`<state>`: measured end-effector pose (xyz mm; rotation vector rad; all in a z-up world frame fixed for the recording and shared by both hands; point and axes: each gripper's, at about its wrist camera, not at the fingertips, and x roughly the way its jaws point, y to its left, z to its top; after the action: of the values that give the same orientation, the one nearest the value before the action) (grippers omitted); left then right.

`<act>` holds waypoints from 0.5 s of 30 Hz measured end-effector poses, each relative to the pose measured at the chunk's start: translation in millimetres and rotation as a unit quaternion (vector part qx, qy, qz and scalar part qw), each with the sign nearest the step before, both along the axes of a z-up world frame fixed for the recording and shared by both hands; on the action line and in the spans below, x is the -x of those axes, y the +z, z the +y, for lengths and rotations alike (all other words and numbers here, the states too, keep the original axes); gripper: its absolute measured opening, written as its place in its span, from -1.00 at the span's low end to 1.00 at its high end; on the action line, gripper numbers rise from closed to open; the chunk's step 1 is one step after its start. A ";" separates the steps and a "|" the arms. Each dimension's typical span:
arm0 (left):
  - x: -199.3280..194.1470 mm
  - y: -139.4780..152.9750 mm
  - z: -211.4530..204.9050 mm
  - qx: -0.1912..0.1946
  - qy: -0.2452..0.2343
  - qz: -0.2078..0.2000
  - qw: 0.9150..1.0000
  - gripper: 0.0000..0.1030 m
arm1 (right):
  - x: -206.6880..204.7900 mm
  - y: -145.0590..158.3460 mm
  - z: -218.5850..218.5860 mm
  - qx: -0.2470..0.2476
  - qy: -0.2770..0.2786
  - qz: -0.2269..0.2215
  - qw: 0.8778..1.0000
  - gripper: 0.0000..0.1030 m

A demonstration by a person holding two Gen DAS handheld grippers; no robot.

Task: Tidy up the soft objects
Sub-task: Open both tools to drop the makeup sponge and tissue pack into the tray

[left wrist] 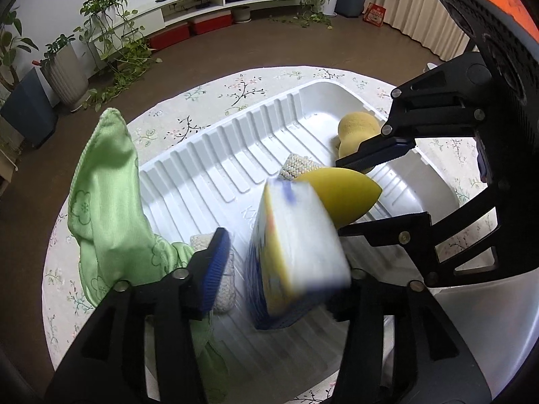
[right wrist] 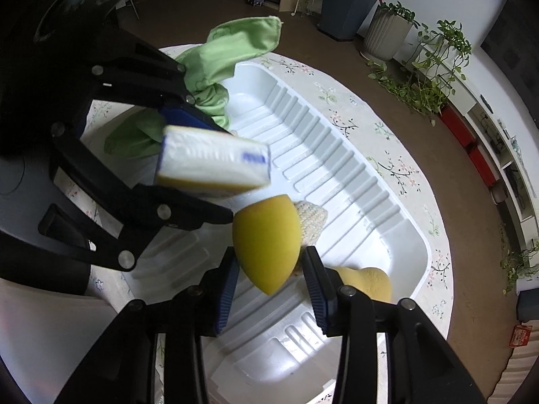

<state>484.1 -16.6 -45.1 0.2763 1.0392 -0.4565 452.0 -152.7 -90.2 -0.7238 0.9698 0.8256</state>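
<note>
Left wrist view: left gripper [left wrist: 279, 262] spread wide, tissue pack [left wrist: 296, 249] between jaws, blurred, left pad clear of it — looks released, dropping into white tray [left wrist: 215, 155]. Best let it fall flat, clear of green cloth [left wrist: 107, 202].

Right wrist view: right gripper [right wrist: 269, 282] partly open around yellow sponge [right wrist: 266, 242], gap at right pad, no squeeze — release low over tray. Tray sits on round table with floral cloth [right wrist: 397, 168]; brown floor, potted plants [right wrist: 434, 67] near wall.
</note>
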 end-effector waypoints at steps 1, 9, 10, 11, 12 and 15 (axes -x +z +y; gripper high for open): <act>0.2 0.3 -0.4 -0.001 0.000 -0.001 1.000 0.18 | 0.8 -0.1 -0.4 0.003 -0.001 -0.002 1.000 -0.15; 2.4 7.3 3.6 -0.002 0.010 -0.008 1.000 0.50 | 1.1 9.6 -4.7 -0.005 -0.011 -0.017 1.000 0.47; 2.7 9.4 3.8 0.000 0.011 -0.011 1.000 0.54 | 1.3 10.9 -4.5 -0.005 -0.011 -0.020 1.000 0.50; 3.5 11.9 4.4 0.003 0.012 -0.014 1.000 0.58 | 1.8 12.1 -4.6 -0.004 -0.011 -0.023 1.000 0.52; 4.3 15.0 5.2 0.005 0.014 -0.018 1.000 0.69 | 2.3 13.7 -5.4 -0.003 -0.012 -0.026 1.000 0.53; 7.7 23.1 7.4 0.006 0.019 -0.027 0.999 0.80 | 2.9 21.3 -10.9 -0.006 -0.018 -0.036 0.999 0.58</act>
<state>476.4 -9.2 -22.0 0.2552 0.9873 -0.4185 449.1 -163.7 -68.9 -0.7195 0.9101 0.7671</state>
